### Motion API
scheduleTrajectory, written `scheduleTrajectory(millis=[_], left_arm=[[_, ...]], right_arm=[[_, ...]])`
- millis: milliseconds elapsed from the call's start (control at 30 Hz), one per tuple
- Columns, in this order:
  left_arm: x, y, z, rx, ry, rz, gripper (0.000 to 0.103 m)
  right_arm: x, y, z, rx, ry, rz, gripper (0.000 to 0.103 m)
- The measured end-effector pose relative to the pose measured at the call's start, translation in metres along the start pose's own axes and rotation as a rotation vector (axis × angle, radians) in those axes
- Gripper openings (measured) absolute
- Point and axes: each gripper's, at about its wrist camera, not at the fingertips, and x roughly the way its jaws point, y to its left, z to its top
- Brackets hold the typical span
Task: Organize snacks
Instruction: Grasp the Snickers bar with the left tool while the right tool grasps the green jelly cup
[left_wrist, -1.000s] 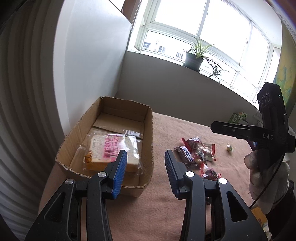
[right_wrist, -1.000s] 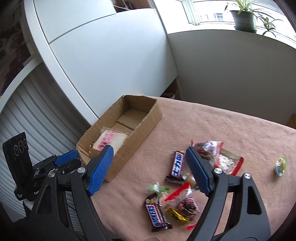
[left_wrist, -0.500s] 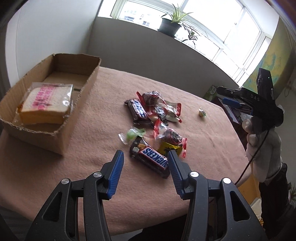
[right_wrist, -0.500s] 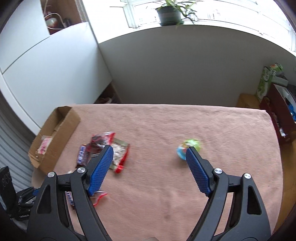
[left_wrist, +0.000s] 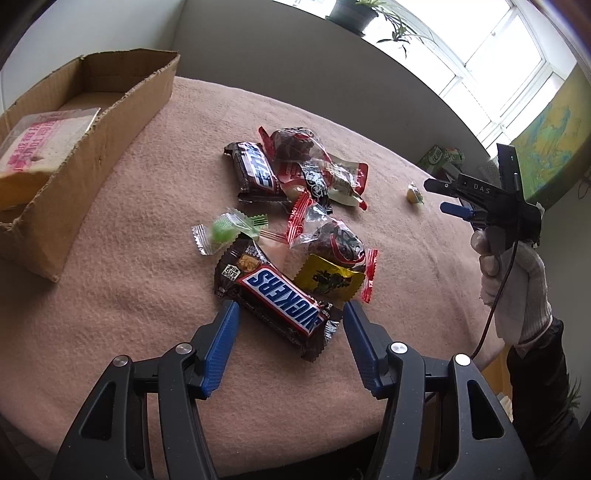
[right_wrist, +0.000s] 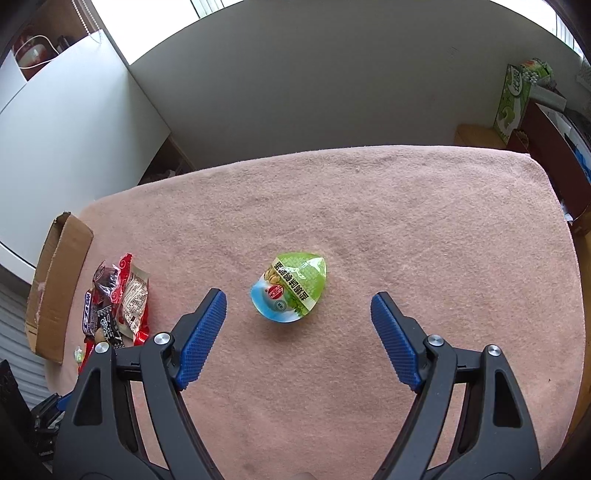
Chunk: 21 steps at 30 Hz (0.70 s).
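Your left gripper (left_wrist: 288, 314) is spread wide, fingers either side of the Snickers bar (left_wrist: 279, 295) but not pinching it; the bar lies diagonally on the table (left_wrist: 140, 295) near its front edge. Just behind the bar: a yellow packet (left_wrist: 327, 280), a clear red-edged packet (left_wrist: 332, 242) partly on top of the yellow one, and a green wrapped candy (left_wrist: 223, 232) touching the bar's far end. Further back sits a second chocolate bar (left_wrist: 256, 171), with red-trimmed snack bags (left_wrist: 314, 166) overlapping its right side. The cardboard box (left_wrist: 114, 107) is at the table's left edge, with a wrapped bread slice (left_wrist: 37, 144) inside. Your right gripper (right_wrist: 297, 299) is also spread, holding nothing, with the green jelly cup (right_wrist: 290, 286) lying on the cloth between and a little ahead of the blue pads (right_wrist: 201, 332), not touching either. That cup sits alone near the table's middle, well apart from the snack pile; from the left wrist camera it shows as a small blob (left_wrist: 414, 194) just in front of your right hand (left_wrist: 513, 273). From the right wrist view, the box (right_wrist: 55, 280) and pile (right_wrist: 118, 302) are at the left edge.
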Motion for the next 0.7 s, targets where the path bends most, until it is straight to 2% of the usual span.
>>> scheduleTrajectory(millis=[133,267,467,533,567,667,700], left_arm=[[0.01,-0.002,0.009,0.003,0.005,0.018,0.058],[0.019,-0.008,0.015,0.047,0.006,0.092,0.058],[0.026,-0.014,0.016,0.11,-0.013,0.17,0.058],[0.027,-0.013,0.016,0.122,-0.015,0.188,0.056],[0.026,-0.012,0.016,0.127,-0.015,0.196,0.051],[0.025,-0.009,0.016,0.139,-0.017,0.198,0.043],[0.025,-0.008,0.016,0.139,-0.019,0.199,0.04]], right_arm=[[0.007,0.003,0.004,-0.01,0.005,0.001,0.083],[0.015,0.005,0.007,-0.014,0.012,-0.003,0.083],[0.029,0.01,0.01,-0.039,0.019,-0.053,0.083],[0.032,0.017,0.008,-0.069,0.02,-0.078,0.083],[0.033,0.02,0.007,-0.089,0.021,-0.095,0.083],[0.037,0.032,0.003,-0.153,0.021,-0.166,0.07],[0.037,0.036,0.001,-0.17,0.018,-0.185,0.06]])
